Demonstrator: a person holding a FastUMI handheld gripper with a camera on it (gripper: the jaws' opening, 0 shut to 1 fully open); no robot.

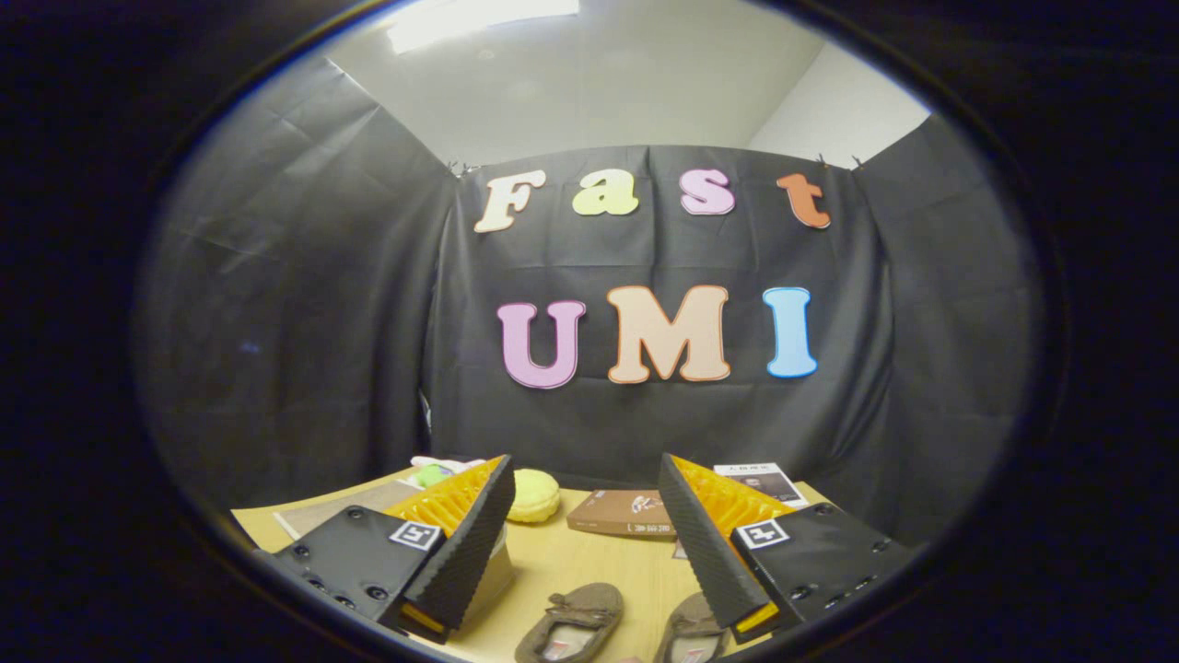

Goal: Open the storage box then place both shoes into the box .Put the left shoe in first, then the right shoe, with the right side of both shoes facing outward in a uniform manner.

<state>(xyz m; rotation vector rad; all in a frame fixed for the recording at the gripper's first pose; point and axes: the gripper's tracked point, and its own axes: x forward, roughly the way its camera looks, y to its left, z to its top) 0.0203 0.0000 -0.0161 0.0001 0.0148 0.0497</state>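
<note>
My gripper [586, 479] is open, its two black ribbed fingers wide apart and raised above the wooden table [553, 562]. Two small brown shoes lie on the table below and between the fingers: one shoe [571, 622] with a bow on top, and a second shoe [689, 631] to its right, partly hidden behind the right finger [705, 543]. A pale box-like shape [493, 580] sits against the left finger [465, 543] and is largely hidden by it; I cannot tell if it is the storage box.
A yellow round cushion-like thing [534, 495] and a brown flat box [622, 514] lie farther back on the table. A printed card [760, 481] sits at the back right. A green and white item [433, 471] peeks out behind the left finger.
</note>
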